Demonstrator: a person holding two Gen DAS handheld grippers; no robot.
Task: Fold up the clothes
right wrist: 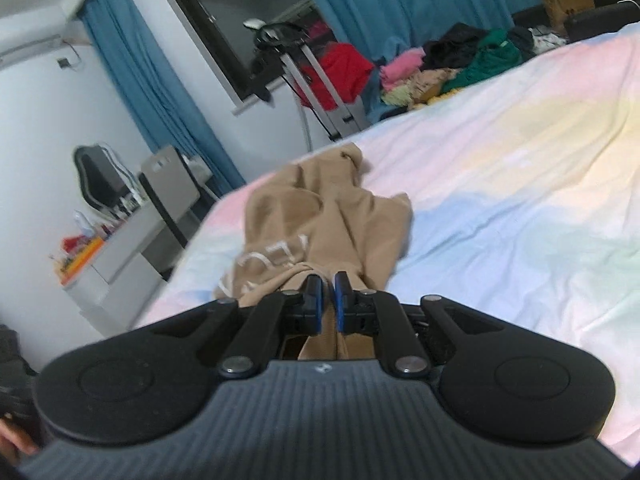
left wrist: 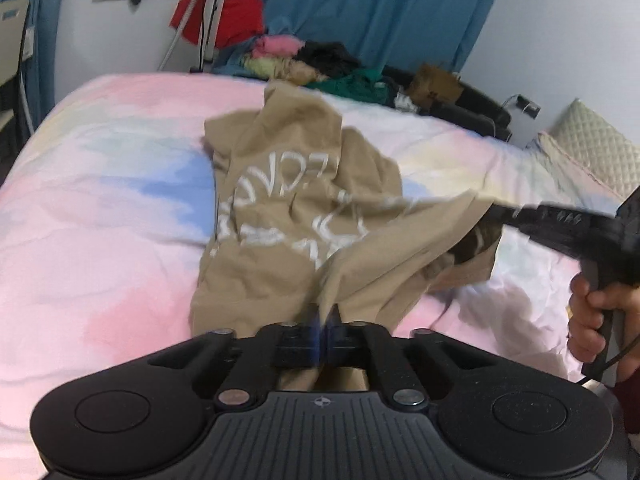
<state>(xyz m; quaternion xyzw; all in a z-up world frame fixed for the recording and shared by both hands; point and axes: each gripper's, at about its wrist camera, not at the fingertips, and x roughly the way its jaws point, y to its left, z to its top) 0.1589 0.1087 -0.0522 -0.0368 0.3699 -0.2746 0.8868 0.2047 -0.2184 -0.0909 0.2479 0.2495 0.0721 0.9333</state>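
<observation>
Both hand-held grippers have cloth pinched between their pads: the left hand-held gripper (left wrist: 322, 320) is closed on the near edge of the shirt (left wrist: 288, 216), the right hand-held gripper (right wrist: 328, 300) nearly closed with a fold of it between its fingers. Across the bed (left wrist: 100, 208) the tan shirt lies rumpled, print up, its far part on the sheet and its near edge lifted and stretched between the two grips. To do this well, I'd say, keep that edge taut and level, draw the wrinkles out before laying it down, and watch the thin cloth doesn't slip from the right grip.
</observation>
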